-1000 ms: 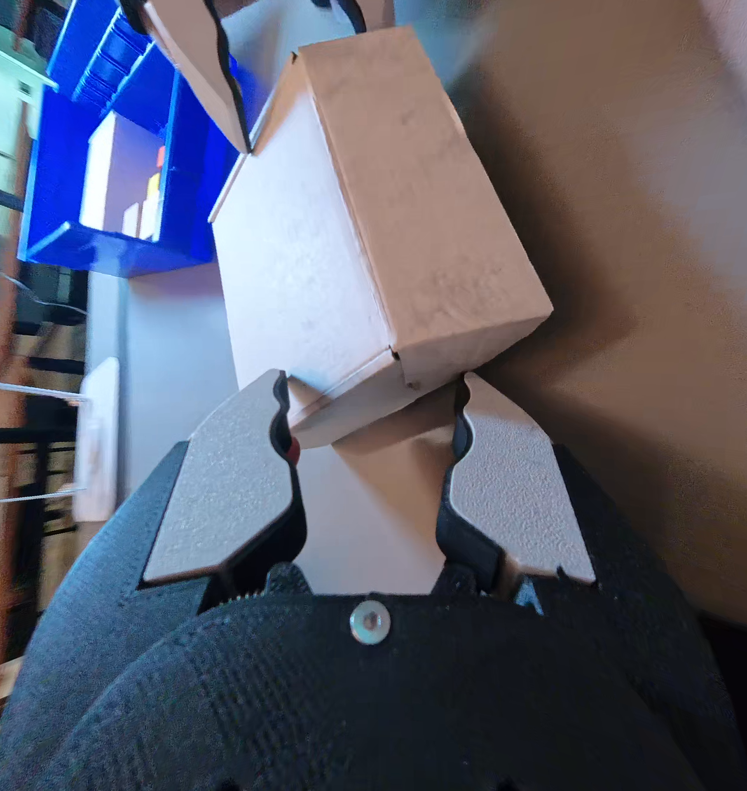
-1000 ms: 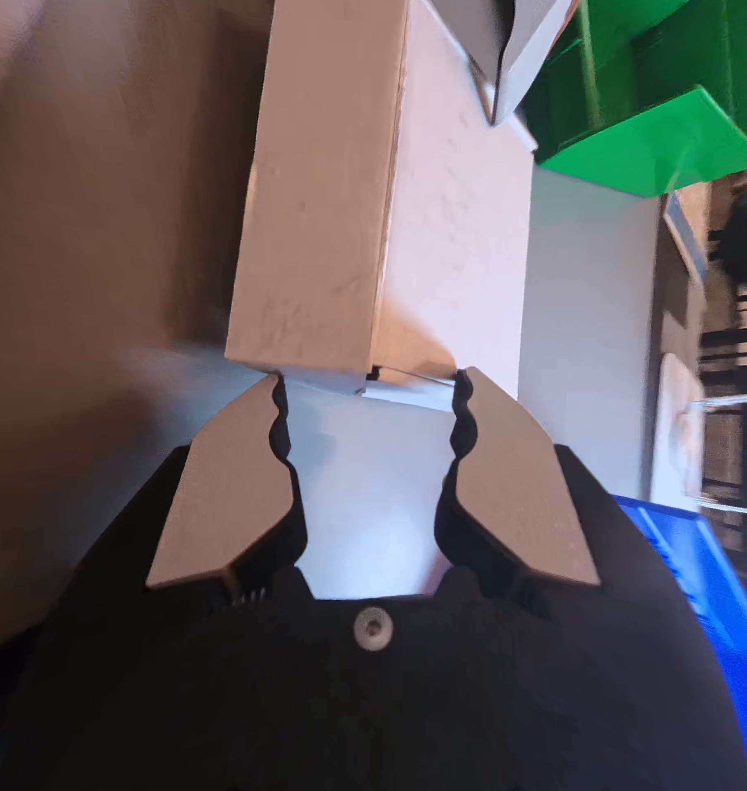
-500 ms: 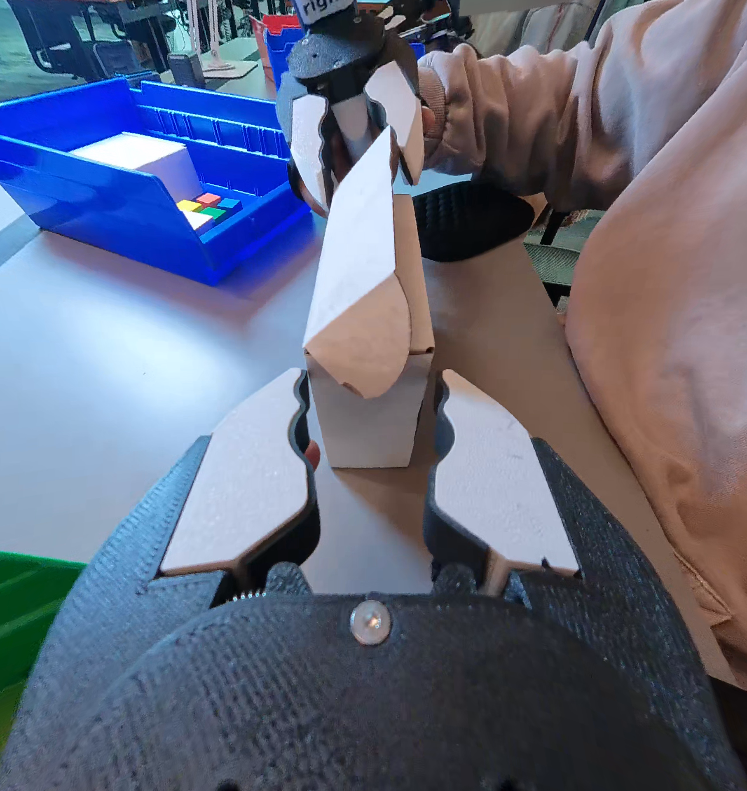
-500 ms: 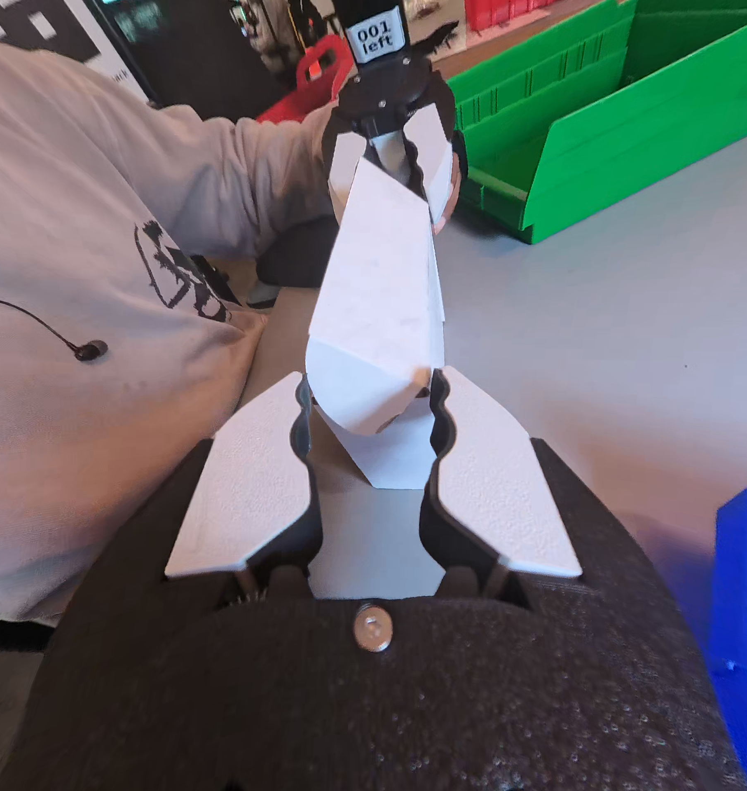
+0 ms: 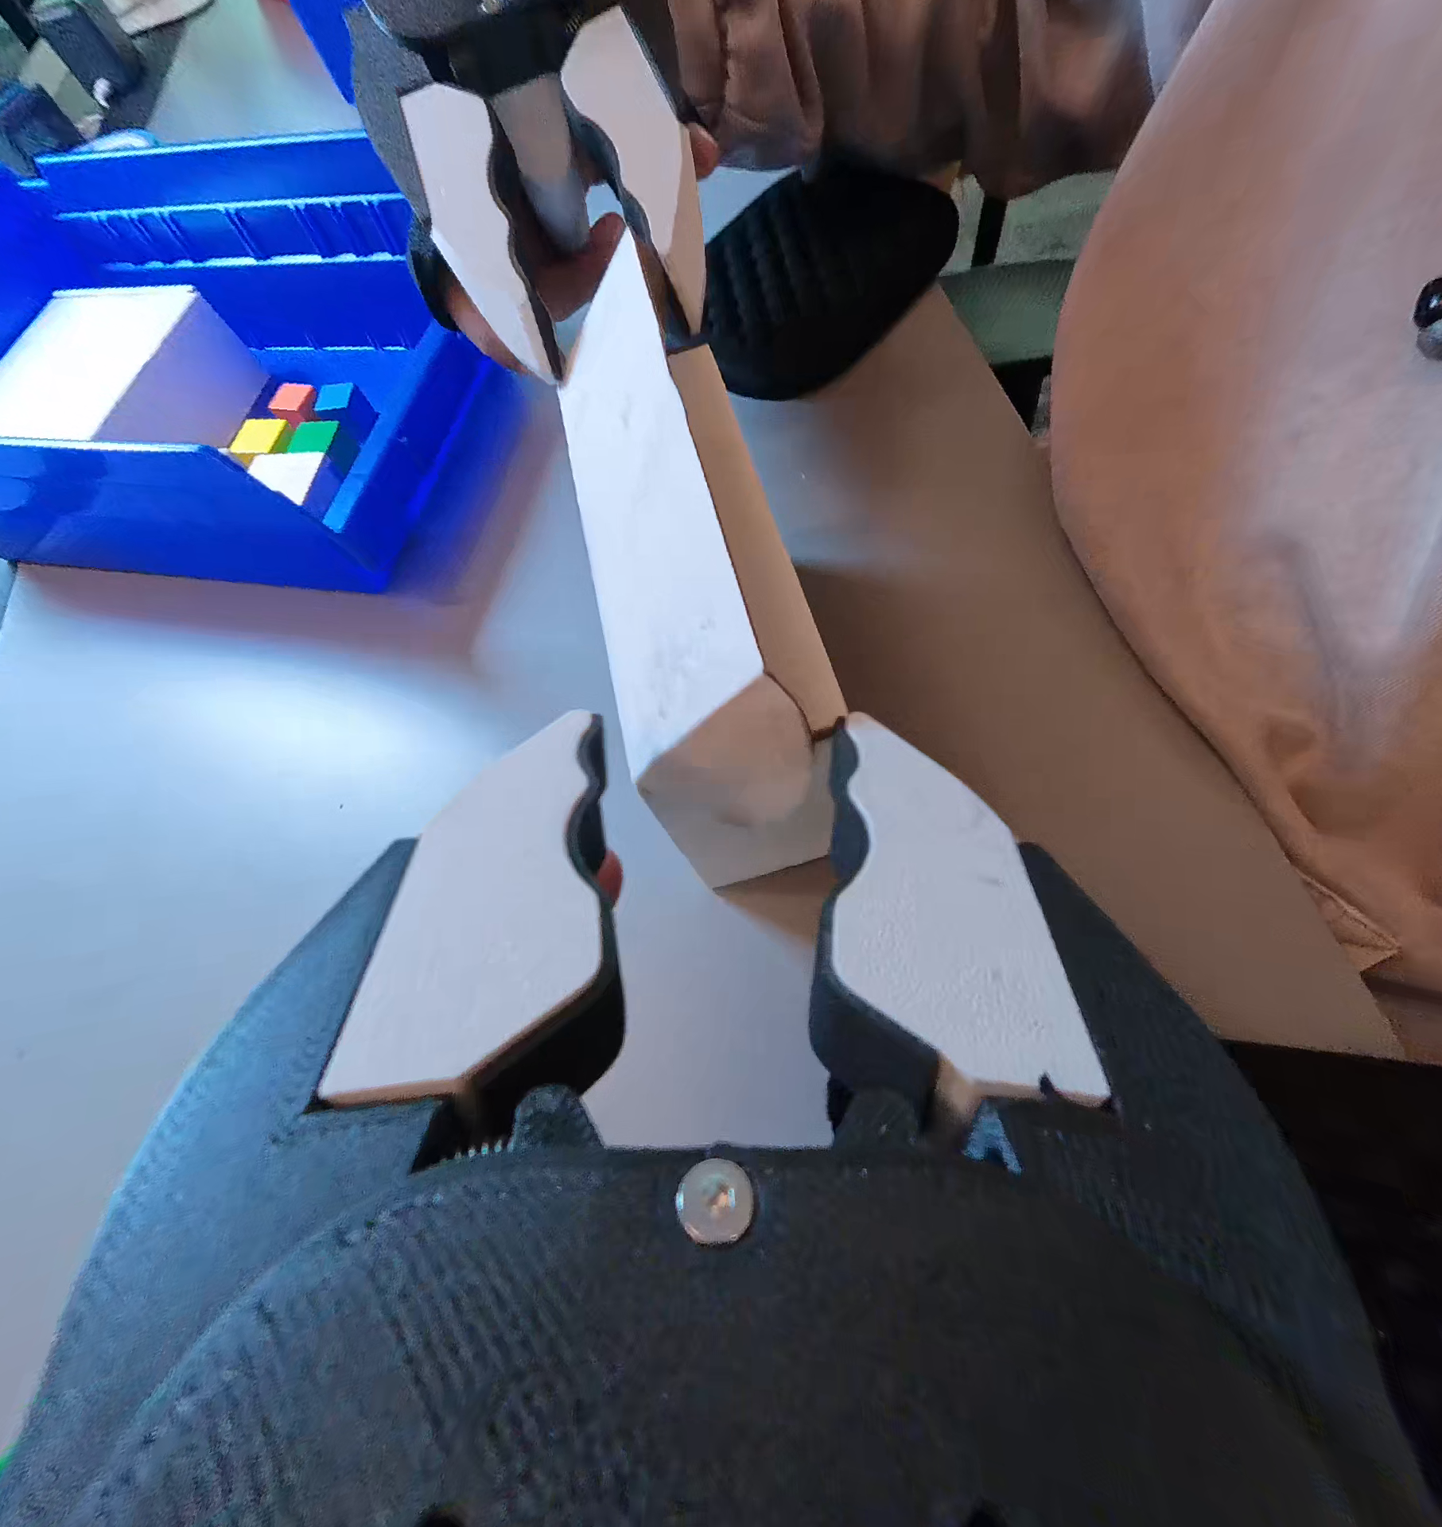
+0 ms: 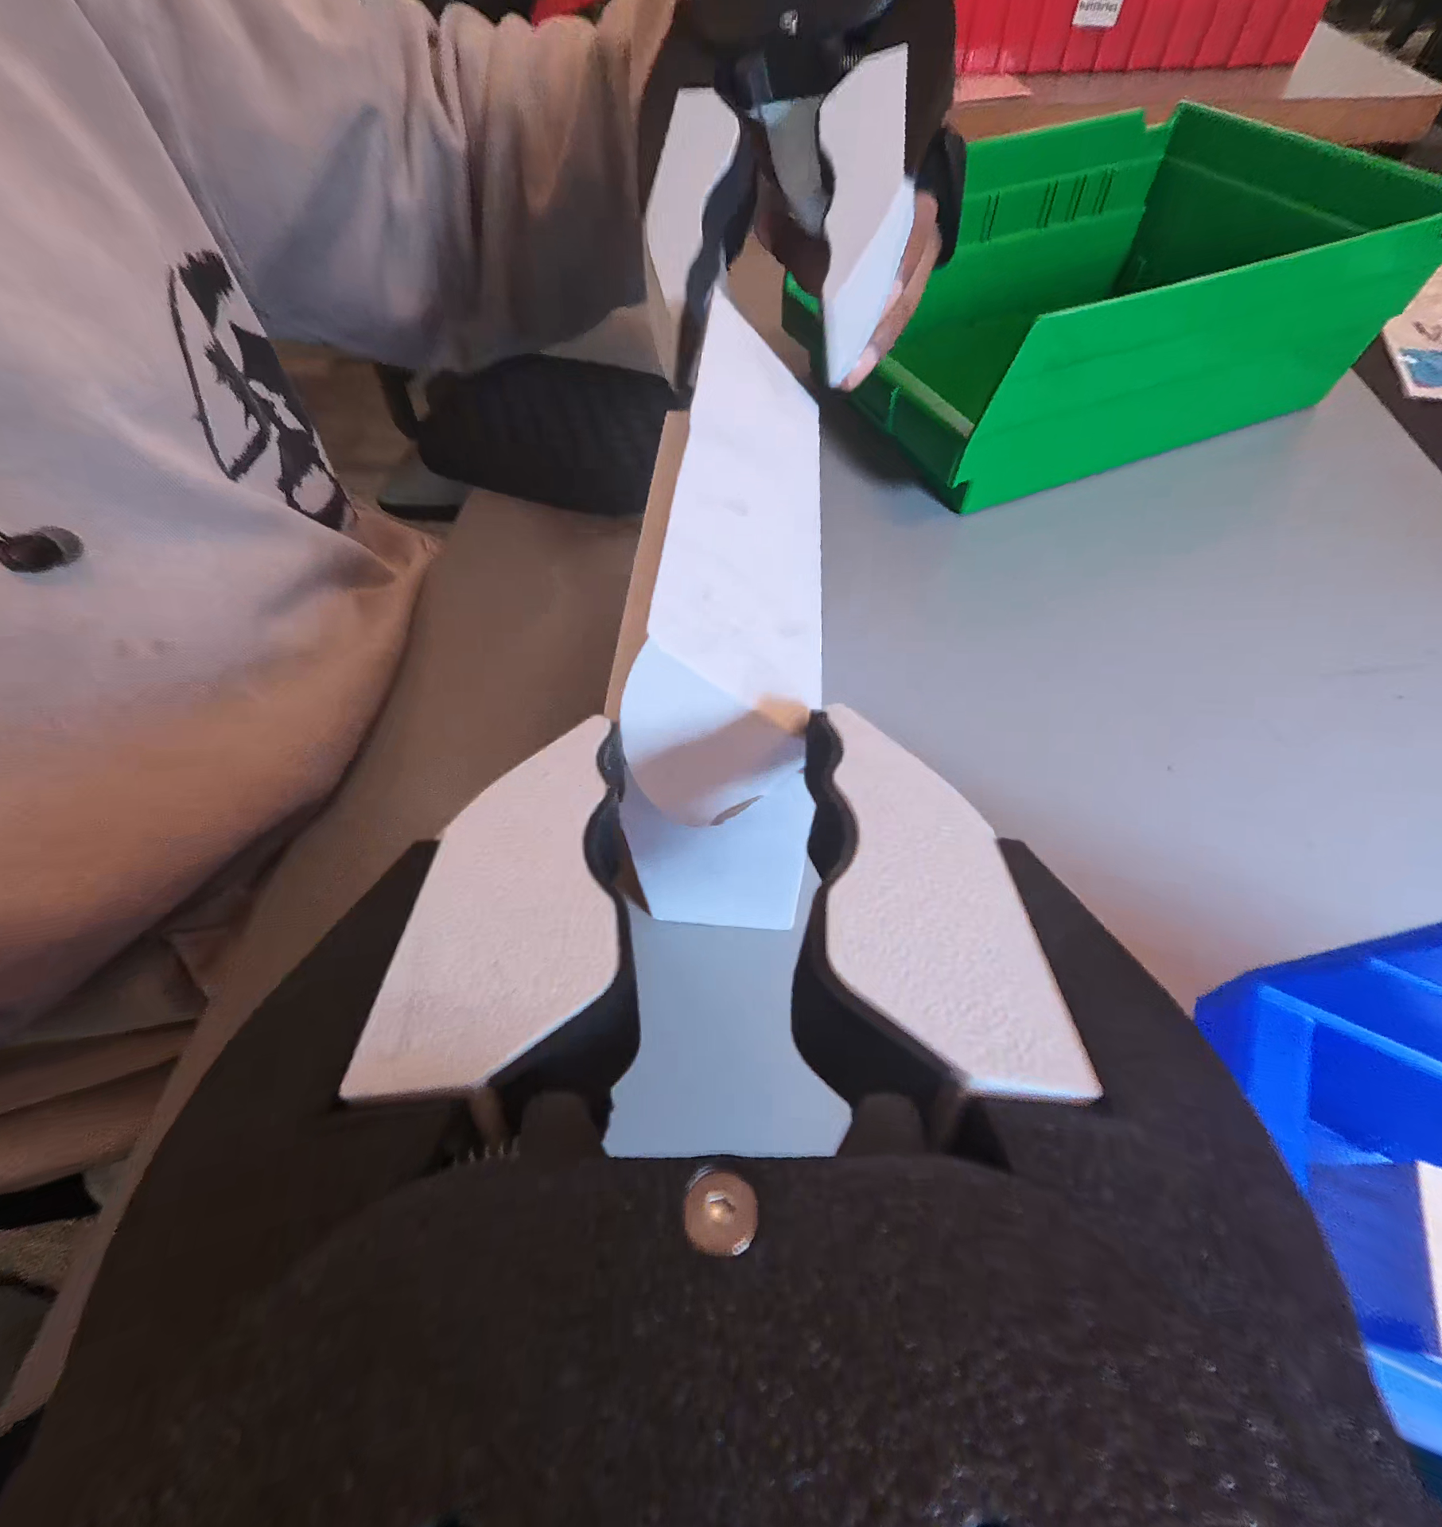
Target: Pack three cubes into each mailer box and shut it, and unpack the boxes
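A white mailer box (image 5: 668,578) is shut and tilted on its long edge between my two grippers, just above the grey table's near edge. My left gripper (image 5: 713,739) is open around one end. That end touches the right finger and stands apart from the left finger. My right gripper (image 6: 713,731) is shut on the other end of the box (image 6: 742,545). Coloured cubes (image 5: 296,425) lie in the blue bin (image 5: 164,512) beside another white box (image 5: 81,355).
The green bin (image 6: 1155,330) stands open on the table (image 6: 1114,661) behind the held box. The blue bin's corner (image 6: 1362,1074) is at the lower right of the right wrist view. The person's torso and sleeves (image 5: 1279,496) are close along the table edge. Spacing between my two grippers at the tips: around 15 cm.
Both grippers have swung from a sideways pose to level. The box has turned with them onto its edge. The right gripper's fingers have closed onto the box end.
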Demonstrator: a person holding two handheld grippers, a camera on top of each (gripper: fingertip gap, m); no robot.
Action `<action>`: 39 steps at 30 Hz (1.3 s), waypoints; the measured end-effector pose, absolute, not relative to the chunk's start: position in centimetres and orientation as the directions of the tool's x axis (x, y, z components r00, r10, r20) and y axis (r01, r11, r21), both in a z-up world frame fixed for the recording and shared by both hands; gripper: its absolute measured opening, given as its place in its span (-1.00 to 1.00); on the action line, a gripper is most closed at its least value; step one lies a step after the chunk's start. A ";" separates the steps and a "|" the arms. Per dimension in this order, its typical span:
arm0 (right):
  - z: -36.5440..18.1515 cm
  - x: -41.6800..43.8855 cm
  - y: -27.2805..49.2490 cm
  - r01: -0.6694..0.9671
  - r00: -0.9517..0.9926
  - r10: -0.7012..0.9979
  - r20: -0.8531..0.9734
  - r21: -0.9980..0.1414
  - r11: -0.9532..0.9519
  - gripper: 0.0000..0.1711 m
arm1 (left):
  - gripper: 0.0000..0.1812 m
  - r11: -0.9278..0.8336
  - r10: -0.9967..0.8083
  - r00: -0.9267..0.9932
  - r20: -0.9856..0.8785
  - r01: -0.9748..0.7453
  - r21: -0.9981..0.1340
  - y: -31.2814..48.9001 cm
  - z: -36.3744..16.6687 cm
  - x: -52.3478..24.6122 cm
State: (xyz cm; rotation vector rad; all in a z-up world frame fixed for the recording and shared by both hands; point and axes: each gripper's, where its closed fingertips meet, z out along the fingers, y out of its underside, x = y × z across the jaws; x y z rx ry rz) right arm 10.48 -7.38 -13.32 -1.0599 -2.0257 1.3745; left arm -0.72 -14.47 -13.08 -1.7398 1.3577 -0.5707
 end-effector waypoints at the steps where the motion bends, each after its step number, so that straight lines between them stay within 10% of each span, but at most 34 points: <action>1: -13.1 10.3 -7.6 0.325 -0.588 0.807 -0.051 -0.929 0.179 -0.53 | -0.53 -0.061 -0.943 0.303 -0.141 -0.572 -0.818 -14.3 -13.3 -0.5; 21: -12.1 10.0 -8.0 0.583 -0.314 0.796 -0.518 -0.767 -0.270 -0.56 | -0.66 -0.434 -0.820 0.520 0.240 -0.293 -0.852 -13.5 -11.8 0.1; 39: -12.4 9.9 -8.3 0.555 -0.172 0.877 -0.448 -0.780 -0.290 -0.57 | -0.65 -0.319 -0.847 0.521 0.100 -0.348 -0.882 -14.1 -12.1 0.2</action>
